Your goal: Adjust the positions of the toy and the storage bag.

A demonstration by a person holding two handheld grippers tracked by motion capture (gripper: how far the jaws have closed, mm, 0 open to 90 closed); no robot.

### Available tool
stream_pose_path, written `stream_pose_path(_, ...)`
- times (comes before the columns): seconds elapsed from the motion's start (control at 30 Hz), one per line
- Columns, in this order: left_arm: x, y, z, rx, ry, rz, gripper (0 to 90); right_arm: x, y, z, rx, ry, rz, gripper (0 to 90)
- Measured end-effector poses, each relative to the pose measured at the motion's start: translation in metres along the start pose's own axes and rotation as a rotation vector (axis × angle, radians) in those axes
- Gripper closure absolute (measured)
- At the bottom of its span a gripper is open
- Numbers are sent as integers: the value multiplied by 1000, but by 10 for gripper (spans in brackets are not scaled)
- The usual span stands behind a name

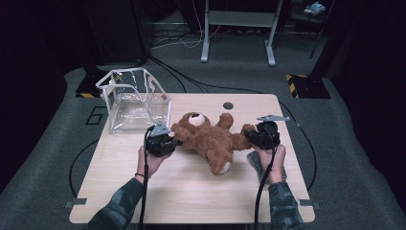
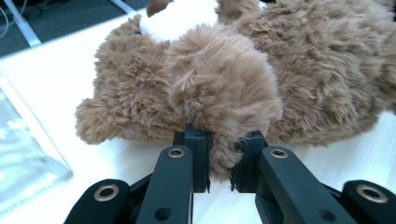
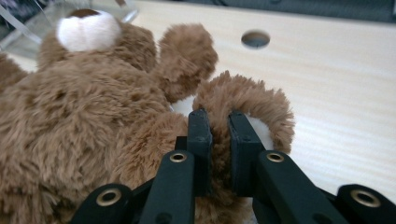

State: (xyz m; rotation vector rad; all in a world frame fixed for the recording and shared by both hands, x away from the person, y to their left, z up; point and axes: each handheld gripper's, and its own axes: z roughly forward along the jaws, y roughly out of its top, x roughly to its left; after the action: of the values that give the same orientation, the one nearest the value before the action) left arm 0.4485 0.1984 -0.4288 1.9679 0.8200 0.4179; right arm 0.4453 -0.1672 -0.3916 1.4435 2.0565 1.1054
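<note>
My left gripper (image 1: pixel 168 142) and right gripper (image 1: pixel 250 136) each pinch a paw, teddy bear (image 1: pixel 210 139) stretched crosswise between them, clear box (image 1: pixel 136 98) far-left.

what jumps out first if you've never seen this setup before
The brown teddy bear lying on its back in the middle of the wooden table grabs the eye. The left claw is pinched shut on one of its arms, the right claw on a foot at the other side. Behind the left claw, at the table's far left corner, stands an open clear plastic box.
</note>
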Motion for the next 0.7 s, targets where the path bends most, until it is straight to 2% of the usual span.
stream_pose_path(0.2, 12, 29, 1, -19, 16, 34, 800, 11, 13, -22, -64, -30, -34, 819)
stream_pose_path(0.4, 22, 47, 11, -6, 1, 42, 800, 20, 17, -38, -98, -62, -62, 818)
stream_pose_path(0.63, 30, 51, 20, 14, -2, 46, 800, 34, 12, -51, -116, -84, -95, 819)
stream_pose_path(0.7, 33, 50, 24, 28, -9, 37, 800, 44, 6, -53, -108, -83, -132, 819)
